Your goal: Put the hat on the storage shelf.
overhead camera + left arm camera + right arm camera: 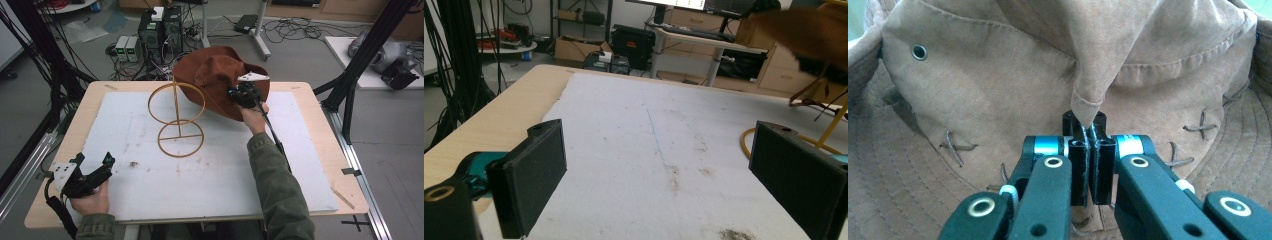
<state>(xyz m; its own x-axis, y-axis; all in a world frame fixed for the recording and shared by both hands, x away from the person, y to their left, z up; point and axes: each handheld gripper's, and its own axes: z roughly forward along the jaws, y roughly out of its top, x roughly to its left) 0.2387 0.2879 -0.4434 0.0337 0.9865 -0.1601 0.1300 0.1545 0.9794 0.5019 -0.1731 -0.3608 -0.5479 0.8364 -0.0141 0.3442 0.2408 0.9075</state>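
Observation:
A brown suede hat [215, 75] hangs tilted over the far middle of the table, its brim next to the top ring of a gold wire stand [177, 117]. My right gripper [243, 95] is shut on a fold of the hat's brim; in the right gripper view the hat [998, 85] is close up, and the right gripper [1089, 125] has its jaws pressed together on the fabric edge. My left gripper [95, 162] rests open at the near left corner. The left gripper [664, 185] has only the white mat between its jaws, with the stand [824, 135] and hat [809, 30] far off to the right.
A white mat [150, 185] covers most of the wooden table [75, 130]. Computer boxes and cables [160, 30] sit on the floor behind the table. Black frame posts [365, 55] rise at the right, and cables hang at the left [30, 60].

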